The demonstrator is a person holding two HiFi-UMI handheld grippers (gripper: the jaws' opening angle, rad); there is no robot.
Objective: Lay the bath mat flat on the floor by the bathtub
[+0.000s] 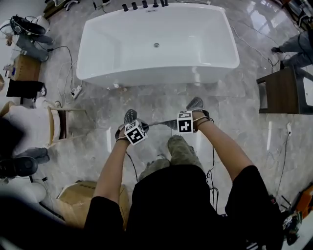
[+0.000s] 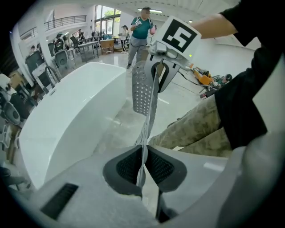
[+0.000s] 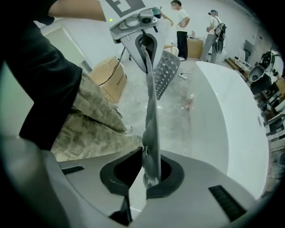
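Left tongs: we see the left tongs (image 2: 143, 165) closed on one end of the mat (image 2: 143, 95), with the dark pads pinching its thin edge.
Right tongs: the right tongs (image 3: 150, 171) are clamped on the mat's other end, and the sheet rises edge-on from between the pads.
Mat: grey and perforated, it is stretched between the two tongs at the centre of the head view (image 1: 164, 124). We find it held in the air above the floor (image 1: 234, 114), not lying on it. A short perforated flap flops past each grip.
Tub: the white tub (image 1: 156, 46) fills the upper middle of the head view, with a drain in its basin and dark taps (image 1: 144, 5) along its top rim. The mat sits just below it in the frame, roughly parallel to its near side.
Floor: glossy grey marble, with cables (image 1: 66, 73) trailing at the left.
Person: we make out bare forearms, a black top and one leg (image 1: 182, 149) in camouflage trousers, set forward below the mat.
Surroundings: a cardboard box (image 1: 80, 193) sits at lower left and a dark wooden stool (image 1: 281, 93) at the right edge.
Bystanders: one in a teal top (image 2: 142, 29) stands far off at the top centre of the left gripper view. We count two more (image 3: 180, 26) at the upper right of the right gripper view.
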